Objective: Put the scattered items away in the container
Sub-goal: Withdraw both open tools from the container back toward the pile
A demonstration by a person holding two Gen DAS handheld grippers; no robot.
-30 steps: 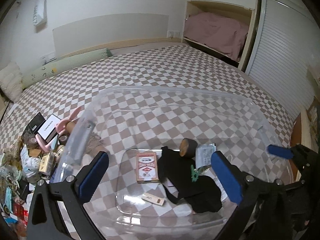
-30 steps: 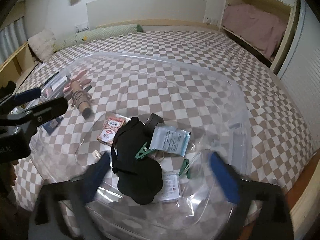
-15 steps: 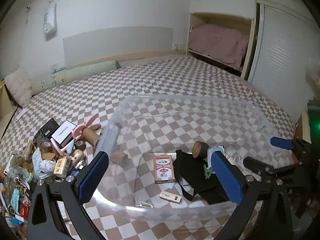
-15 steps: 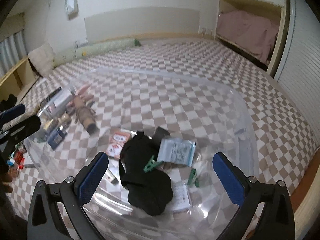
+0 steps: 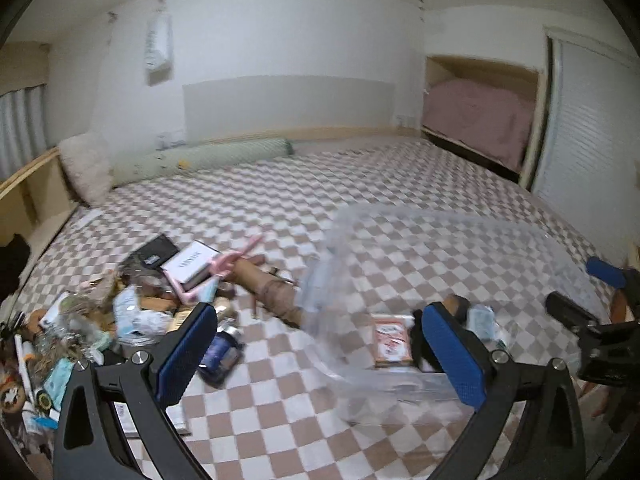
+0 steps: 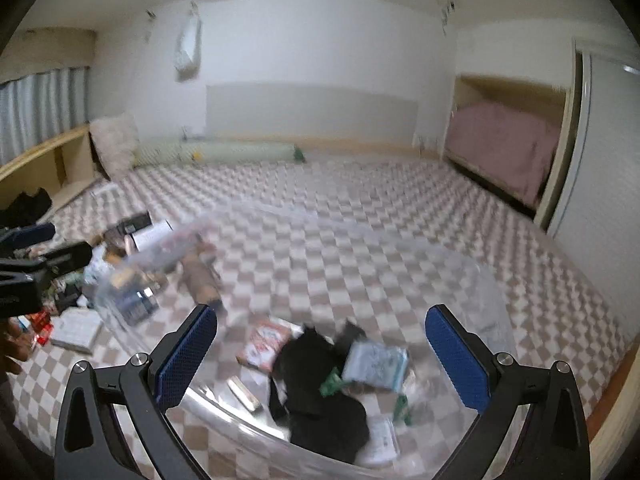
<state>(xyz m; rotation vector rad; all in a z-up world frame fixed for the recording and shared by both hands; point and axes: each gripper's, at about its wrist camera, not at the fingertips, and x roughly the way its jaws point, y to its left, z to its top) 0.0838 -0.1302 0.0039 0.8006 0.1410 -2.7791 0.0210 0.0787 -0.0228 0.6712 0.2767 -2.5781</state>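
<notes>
Facing the clutter pile (image 5: pixel 132 312) ahead-left, the left claw (image 5: pixel 320 356) is spread empty, container (image 5: pixel 460 280) to its right; from the right wrist, the right claw (image 6: pixel 320 356) gapes empty above the container (image 6: pixel 460 280), farther from the pile (image 6: pixel 120 280).

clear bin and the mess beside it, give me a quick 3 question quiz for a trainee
1. True or false: the black cloth lies inside the clear bin.
2. Multiple choice: the pile of loose items still to tidy lies on which side of the bin in the left wrist view? A) left B) right C) behind it
3. Fill in: the left claw and right claw are both ____ and hold nothing.

Key: 1 true; 2 A; 3 open
</notes>
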